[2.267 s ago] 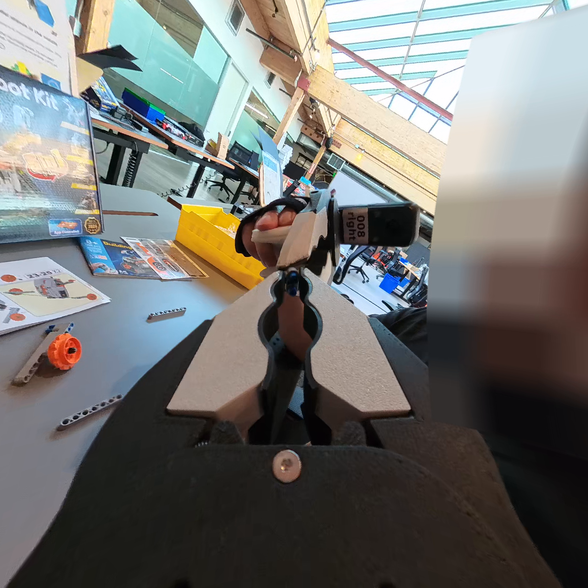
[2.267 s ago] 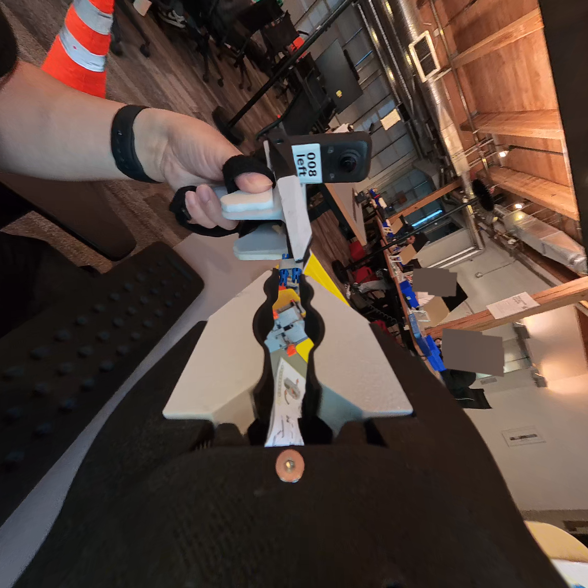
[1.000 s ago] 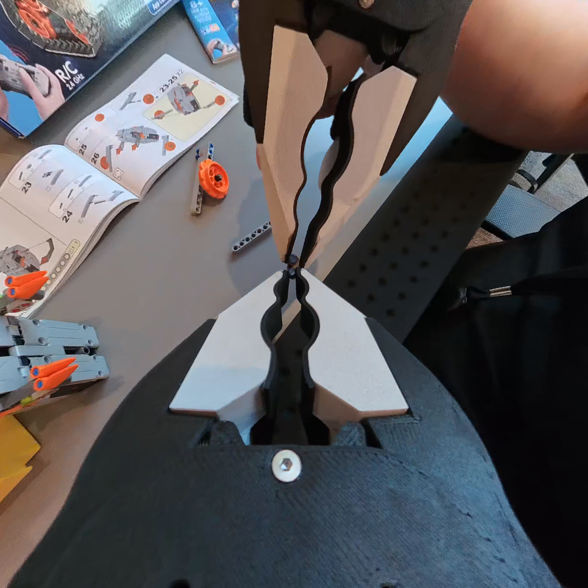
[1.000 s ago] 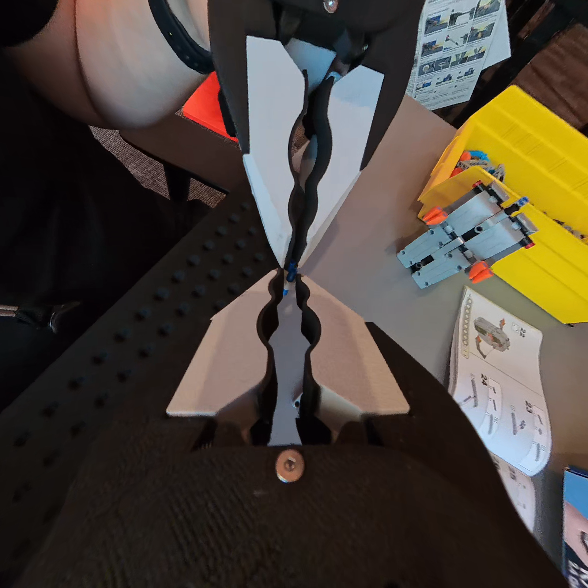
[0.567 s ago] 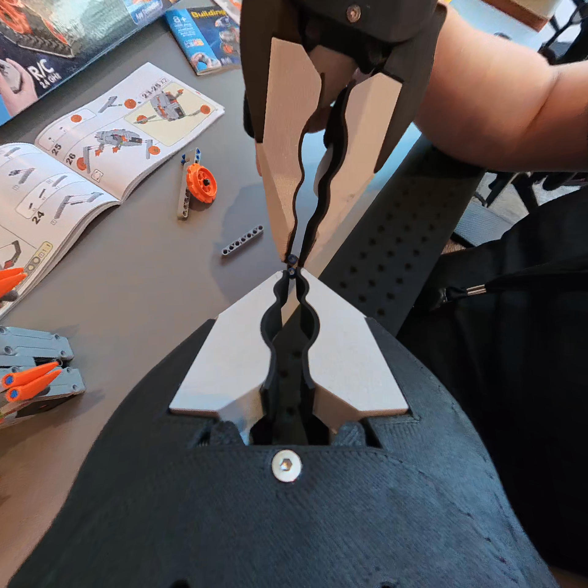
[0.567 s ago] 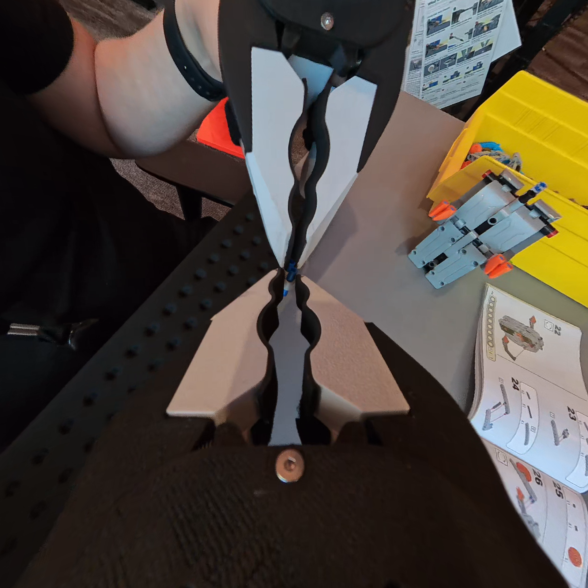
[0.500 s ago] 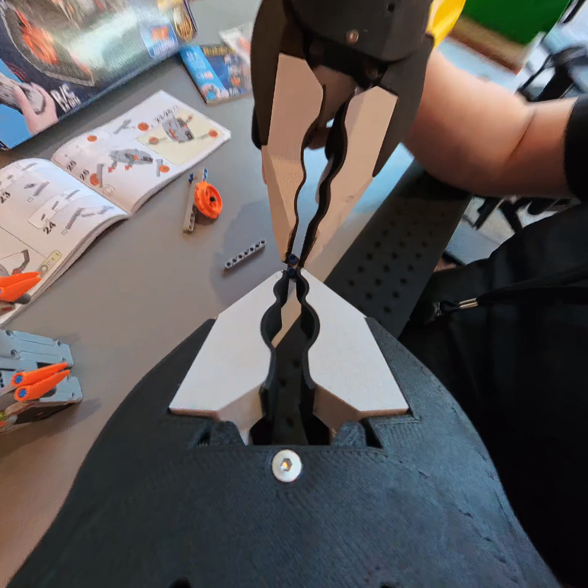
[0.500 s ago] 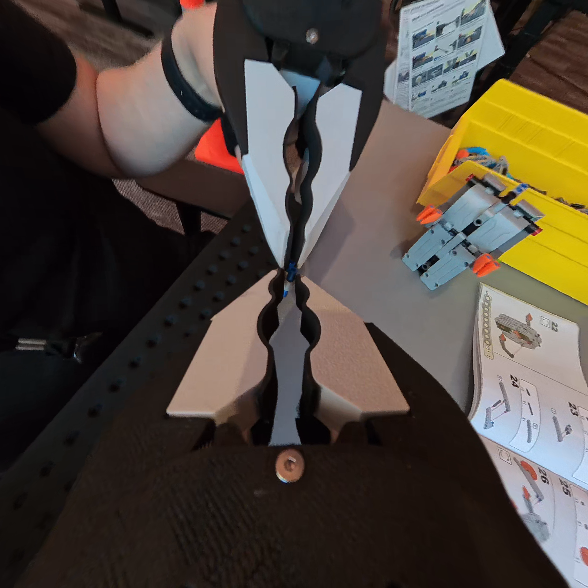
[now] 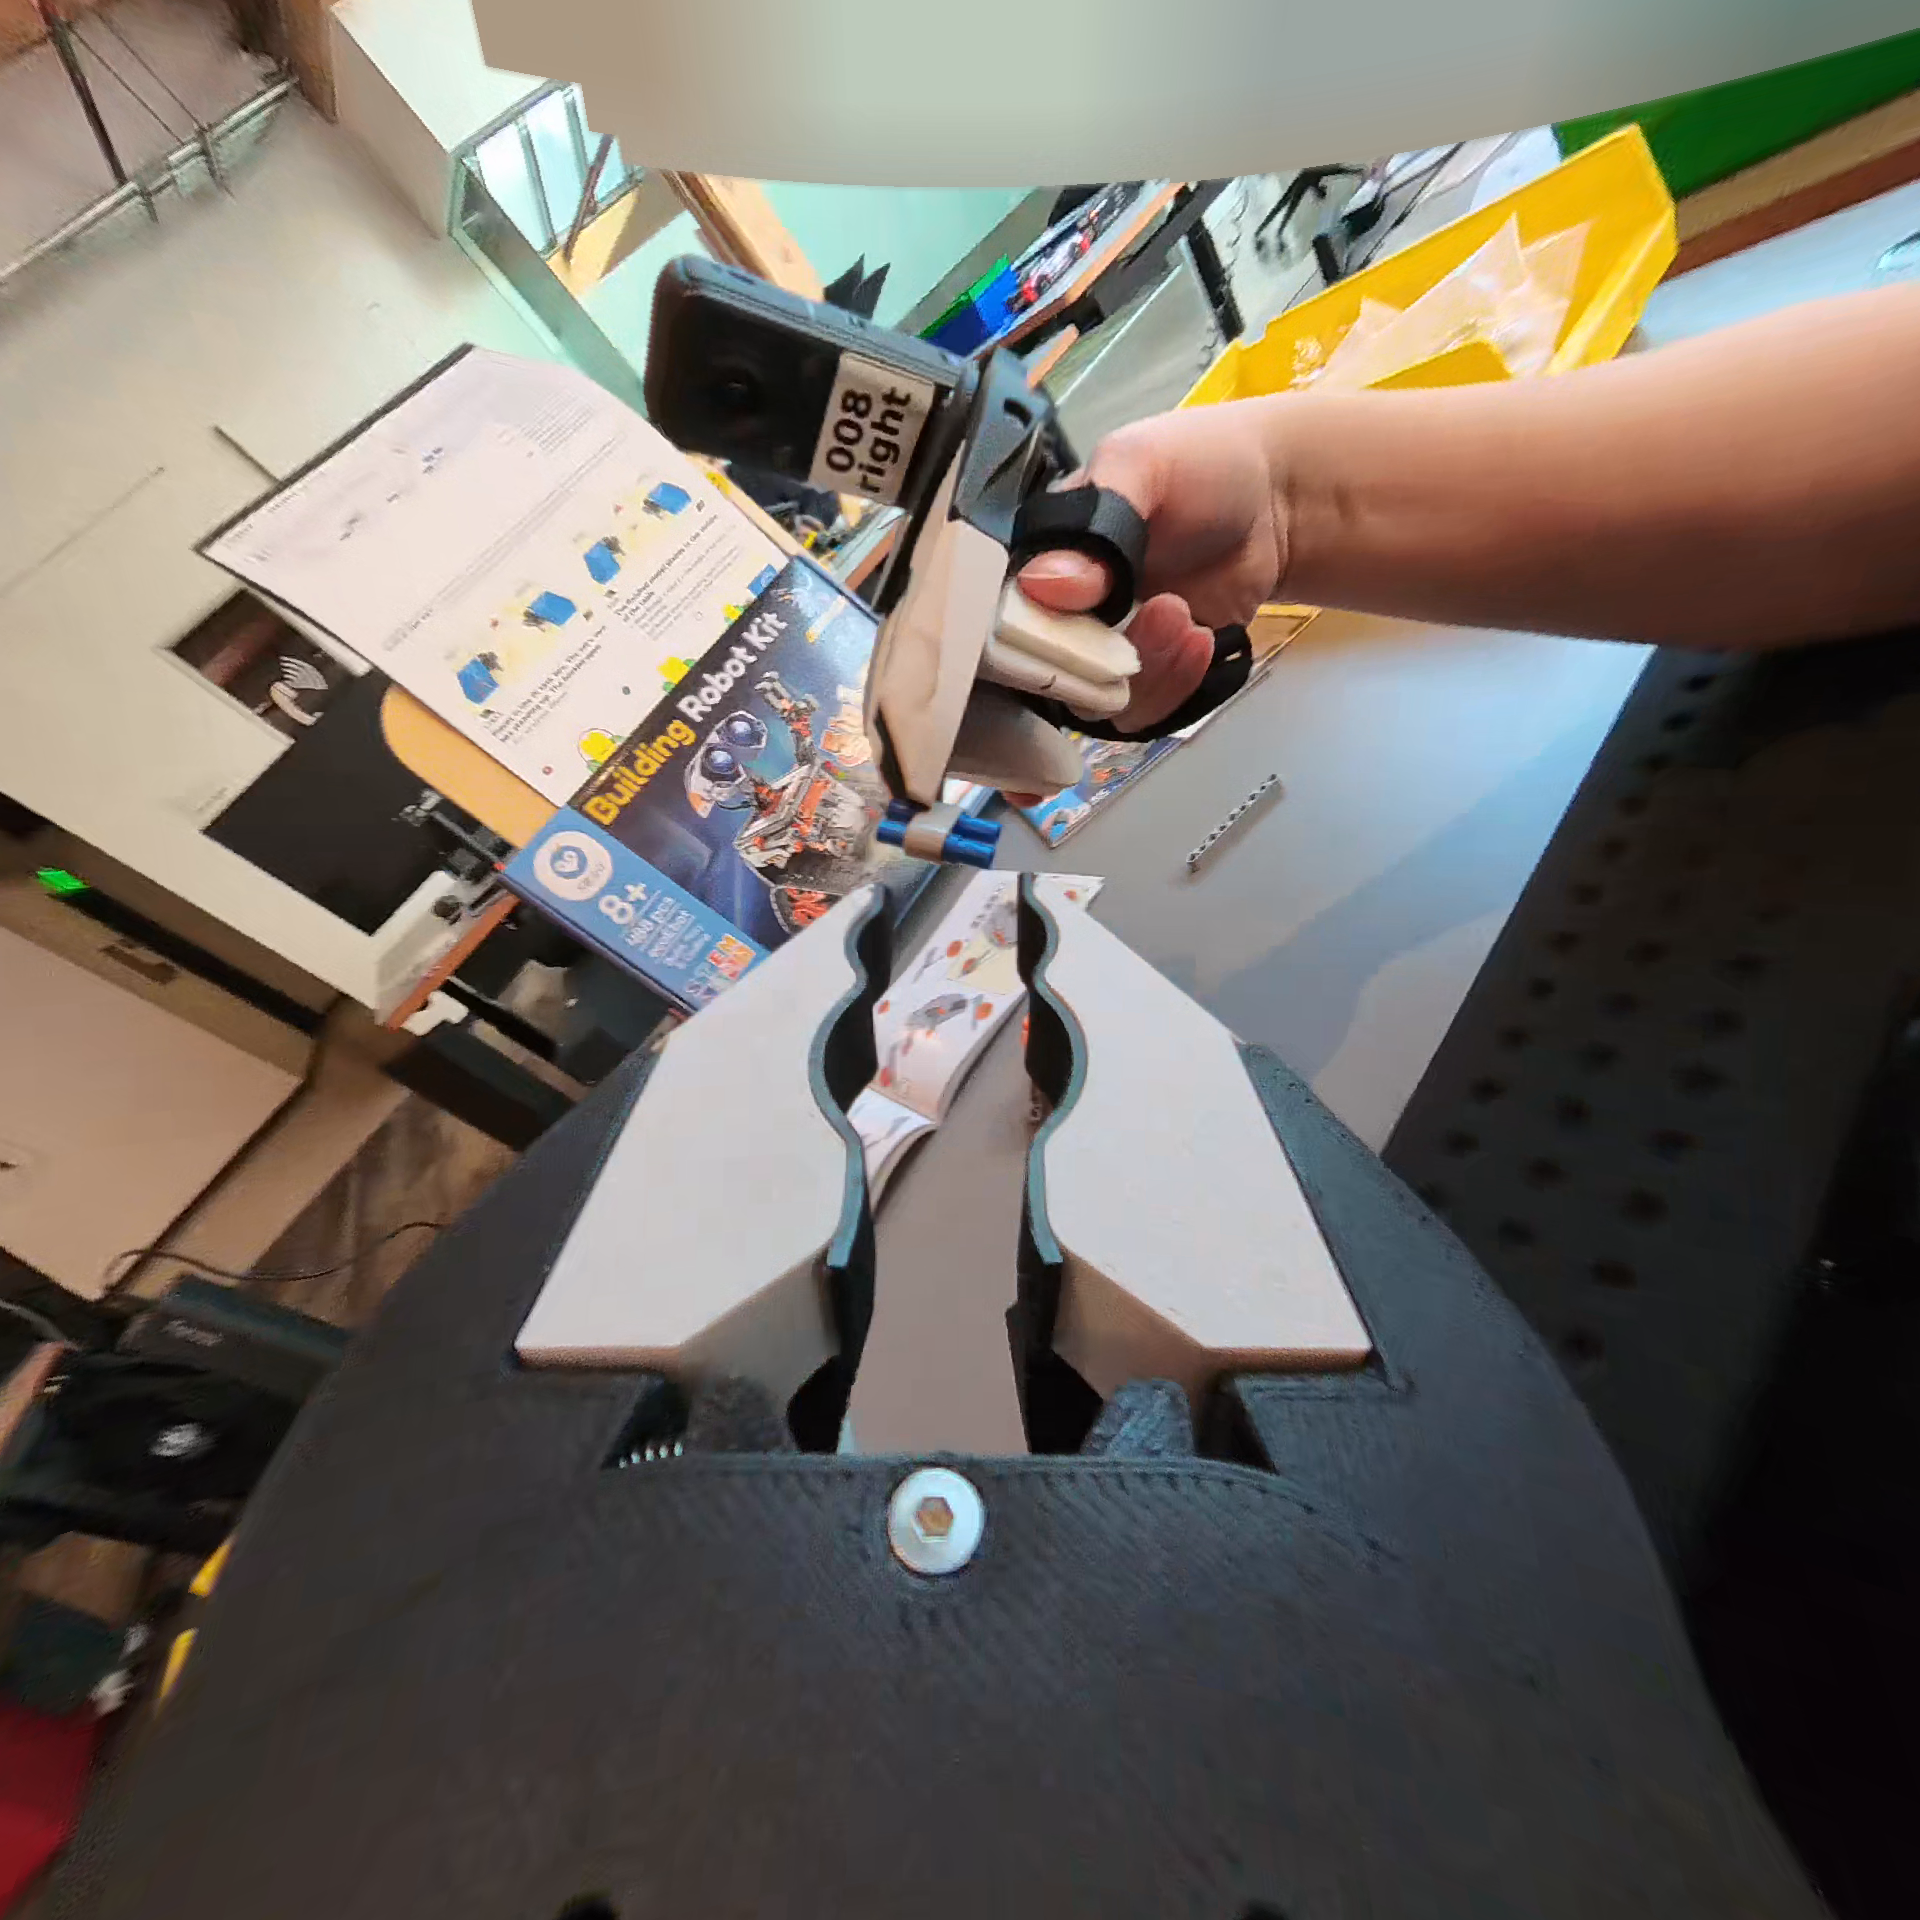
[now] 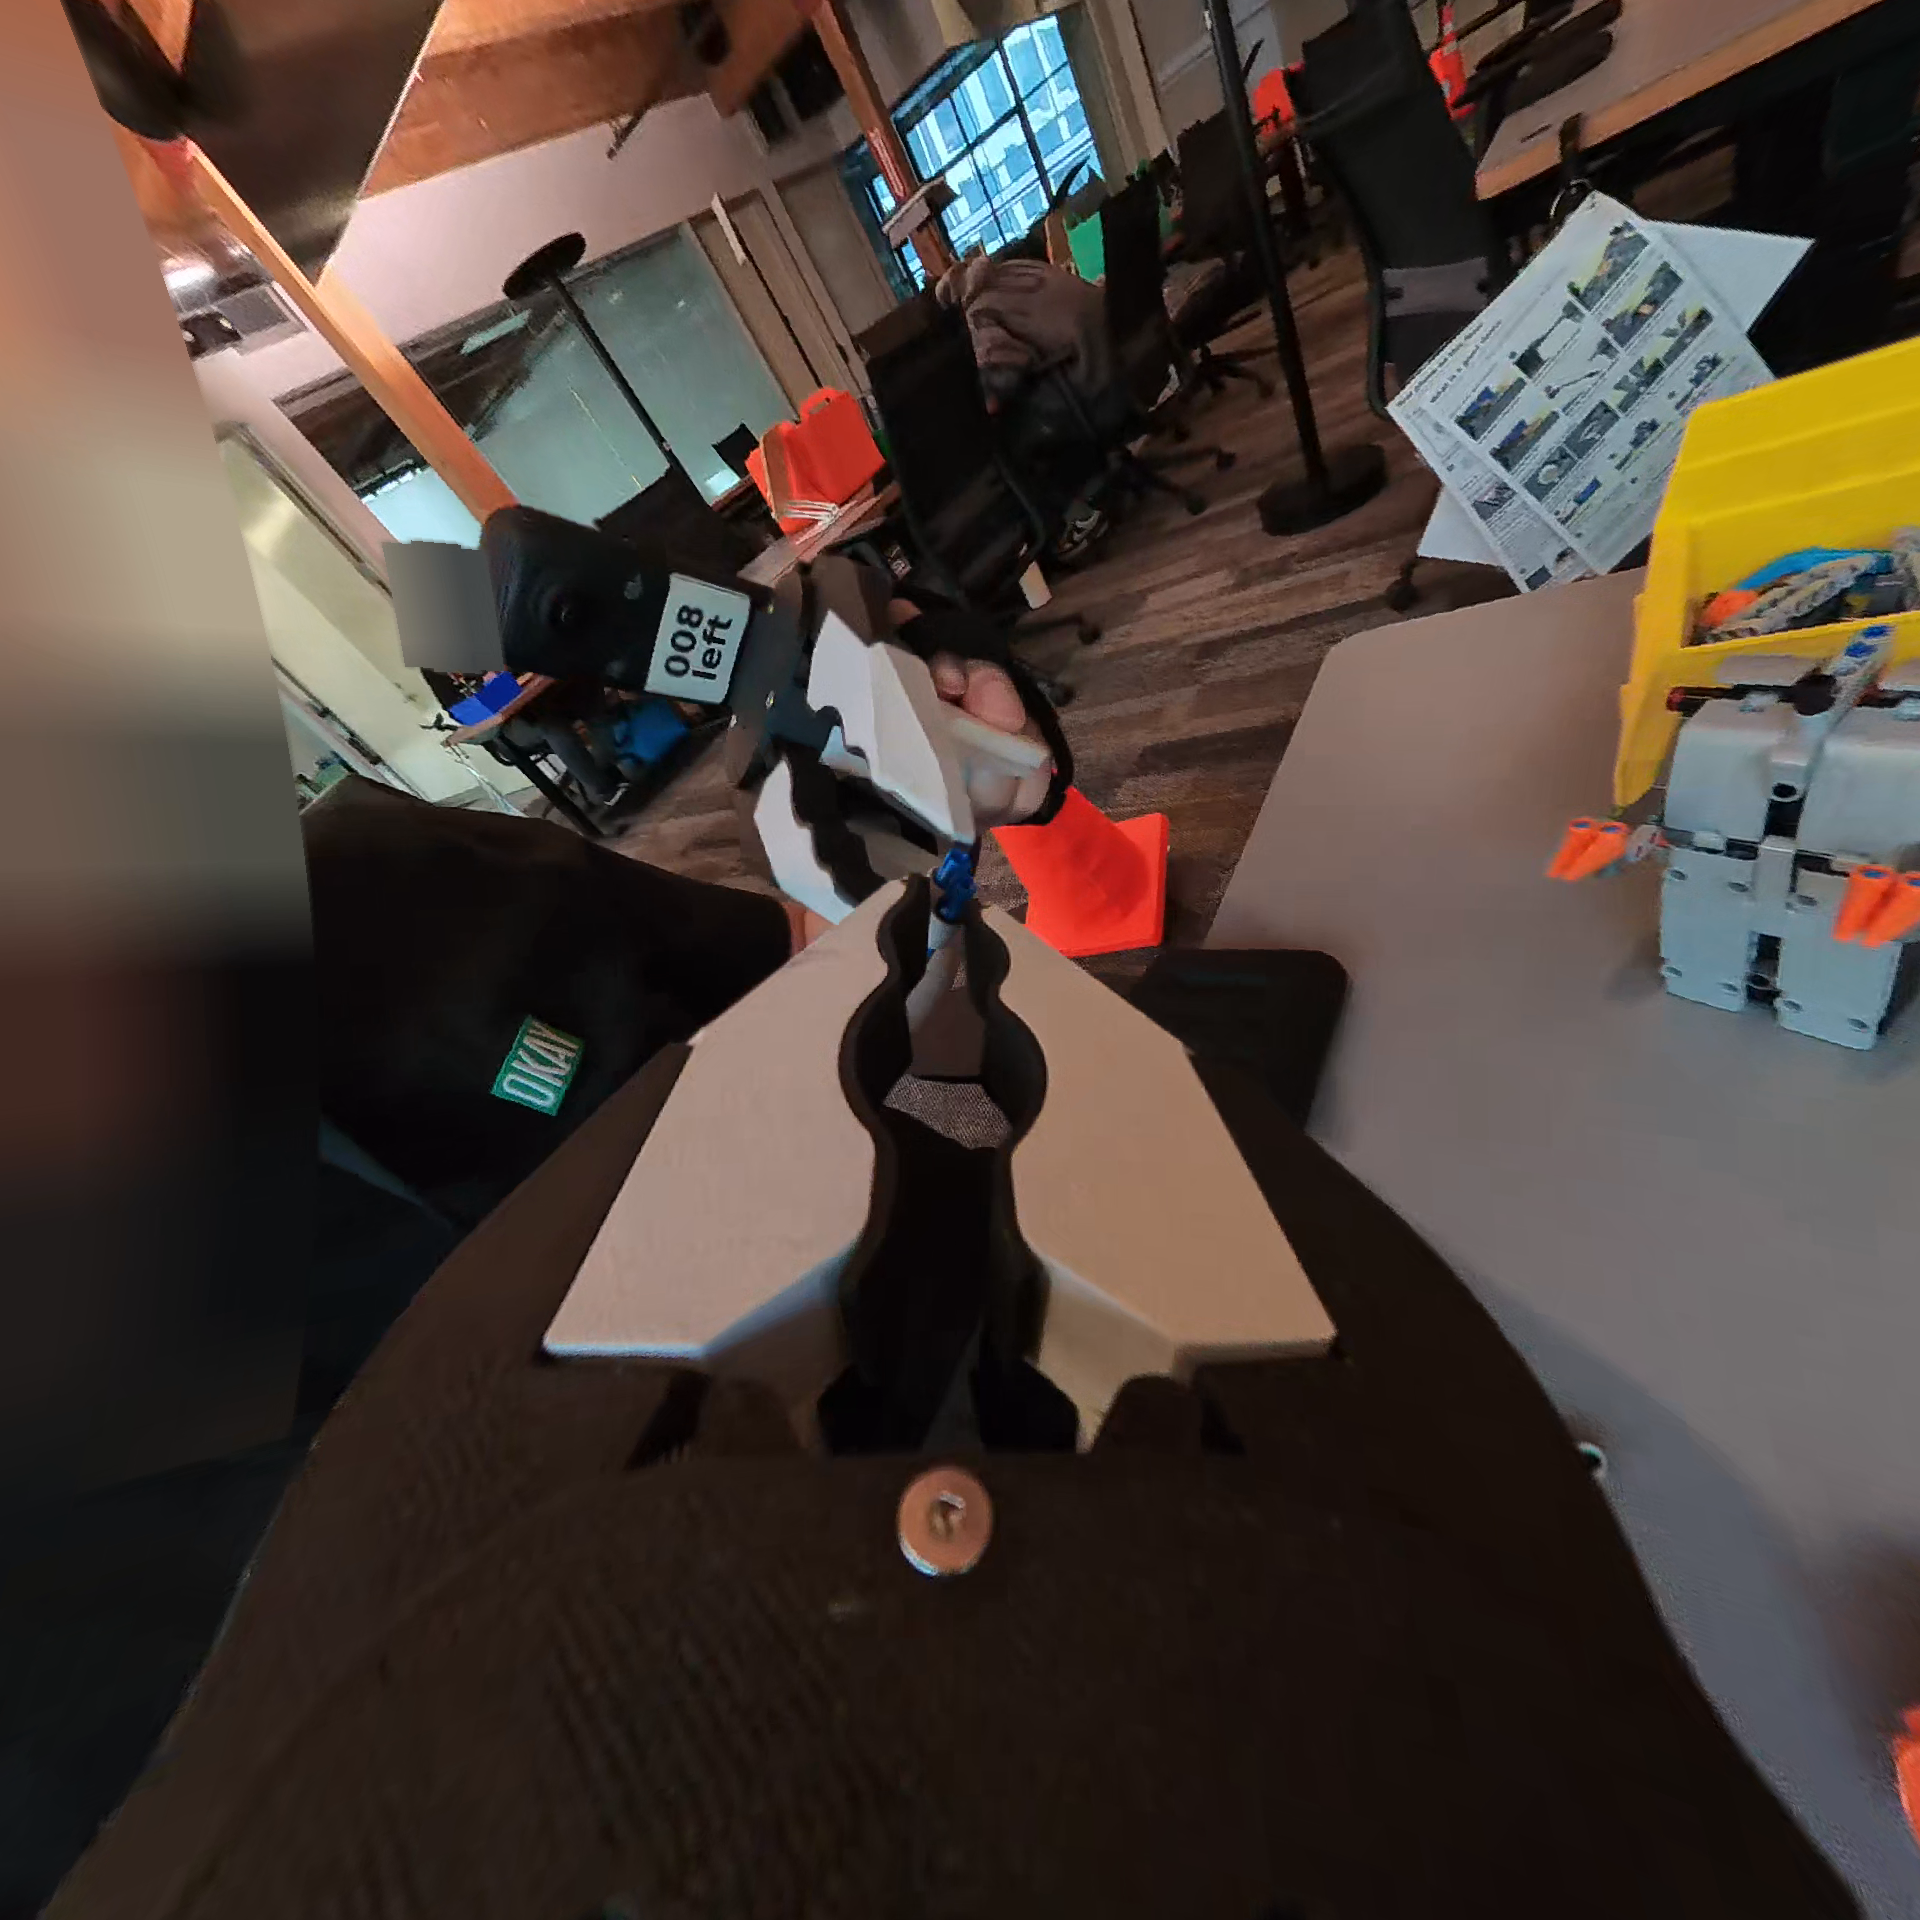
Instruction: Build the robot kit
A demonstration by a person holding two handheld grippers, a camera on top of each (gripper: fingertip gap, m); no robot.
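My right gripper [image 10: 945,902] is shut on a small grey connector with blue pins [image 10: 950,885], held in the air off the table's edge. In the left wrist view the right gripper [image 9: 920,805] shows side-on, with the connector [image 9: 935,834] sticking out of its tips. My left gripper [image 9: 951,896] is open and empty, its tips just below the connector and apart from it. In the right wrist view the left gripper [image 10: 894,868] has its jaws spread, right behind the connector.
On the grey table [image 10: 1558,1143] stand a grey and orange brick model [image 10: 1766,883] and a yellow bin [image 10: 1787,499] of parts. A kit box [image 9: 717,769], an open booklet [image 9: 935,1018], a grey beam [image 9: 1234,821] and a black perforated mat [image 9: 1662,987] are nearby. An orange cone [image 10: 1091,873] stands on the floor. Left and right tips are no more than a few centimetres apart.
Both grippers were shut tip to tip on the small piece. The left gripper has opened and let go; the right keeps the piece. Both views have swung up from the table.
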